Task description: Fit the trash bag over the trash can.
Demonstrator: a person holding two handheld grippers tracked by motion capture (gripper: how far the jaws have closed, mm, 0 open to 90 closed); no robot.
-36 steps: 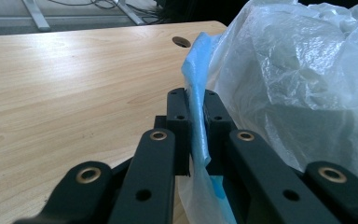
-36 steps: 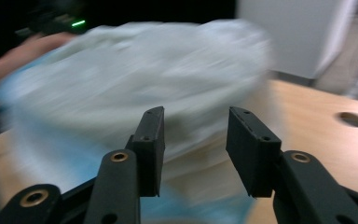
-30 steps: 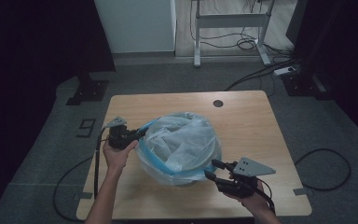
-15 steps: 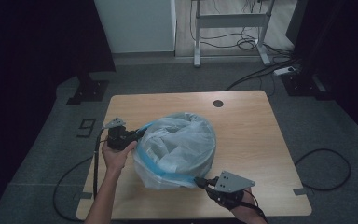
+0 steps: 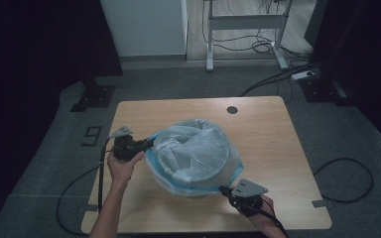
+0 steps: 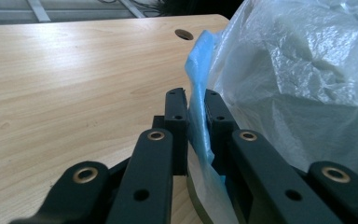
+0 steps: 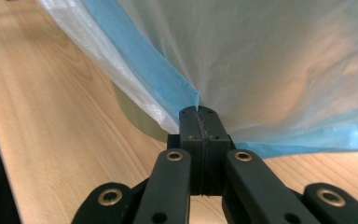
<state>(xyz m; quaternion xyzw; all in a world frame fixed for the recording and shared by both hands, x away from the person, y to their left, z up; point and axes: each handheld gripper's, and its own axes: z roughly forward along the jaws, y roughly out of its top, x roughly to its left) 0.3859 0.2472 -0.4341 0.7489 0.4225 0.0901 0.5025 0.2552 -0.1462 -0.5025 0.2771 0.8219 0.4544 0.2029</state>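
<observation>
Here the thin translucent plastic bag with a blue rim band (image 5: 198, 148) sits between the two tools on the light wooden table (image 5: 268, 129), pulled over a round grey bin (image 5: 213, 173) whose dull wall shows under the film. The left tool (image 5: 146, 144) lies at the bag's left edge, just beside the bin; in the left gripper view its jaws are clenched on a fold of the blue band (image 6: 198, 112), which runs up between the two black pads, with the crinkled white film bulging right next to them. The right tool (image 5: 223, 189) is at the bag's near, lower edge, low over the table; its jaws have just been closing and now stand pressed together on the blue hem (image 7: 186, 100), pinching it where the band meets the clear film. From that pinch the plastic fans up and away, taut and smooth, blue along the border and milky above. At the bin's mouth the bag is rumpled, its folds sunk inward. Both tools touch only the bag.
</observation>
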